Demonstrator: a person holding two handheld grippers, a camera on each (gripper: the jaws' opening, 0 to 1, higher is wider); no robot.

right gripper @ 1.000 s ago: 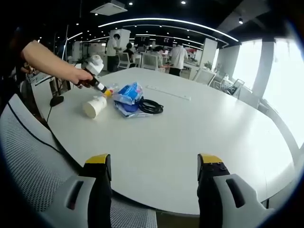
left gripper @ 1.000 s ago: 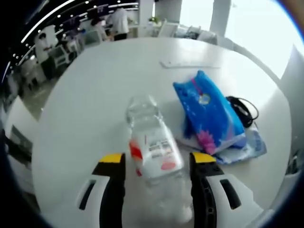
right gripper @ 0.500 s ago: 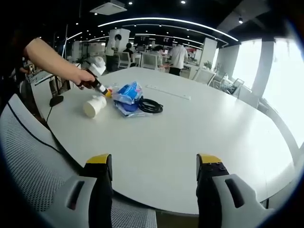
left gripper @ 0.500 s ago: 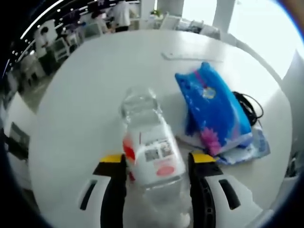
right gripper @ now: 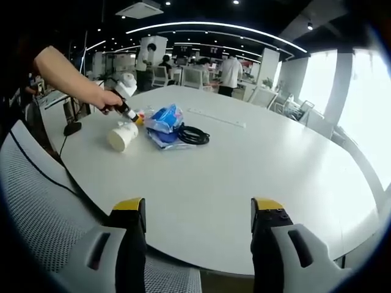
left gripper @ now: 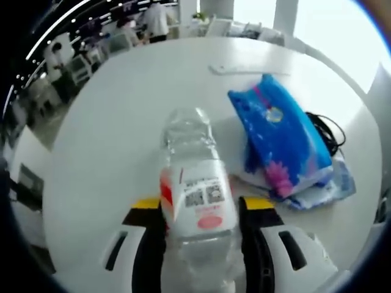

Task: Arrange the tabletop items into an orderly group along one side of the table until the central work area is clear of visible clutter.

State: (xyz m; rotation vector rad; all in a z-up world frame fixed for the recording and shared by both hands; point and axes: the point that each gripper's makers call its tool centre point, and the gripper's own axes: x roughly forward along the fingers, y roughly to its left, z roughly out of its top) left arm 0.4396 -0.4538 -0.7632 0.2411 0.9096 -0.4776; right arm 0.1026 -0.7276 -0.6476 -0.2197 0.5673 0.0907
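A clear plastic water bottle (left gripper: 195, 201) with a red and white label lies on the white round table (right gripper: 244, 177). It fills the gap of my left gripper (left gripper: 200, 204), whose jaws press on both its sides. In the right gripper view the same bottle (right gripper: 122, 135) looks like a pale cylinder under the left gripper (right gripper: 131, 113), held by a person's hand. A blue packet (left gripper: 281, 143) rests on a bluish wrapped pack (left gripper: 335, 186), next to a coiled black cable (left gripper: 327, 131). My right gripper (right gripper: 198, 210) stands open over the table's near edge, far from the blue packet (right gripper: 165, 119).
A thin white strip (right gripper: 217, 118) lies on the table beyond the black cable (right gripper: 194, 135). A grey mesh chair (right gripper: 36, 201) stands at the near left. A dark object (right gripper: 73, 129) sits on a side desk. People stand among desks in the background.
The left gripper's jaws have drawn in against the bottle, which now sits straighter and larger between them. The right gripper has barely moved.
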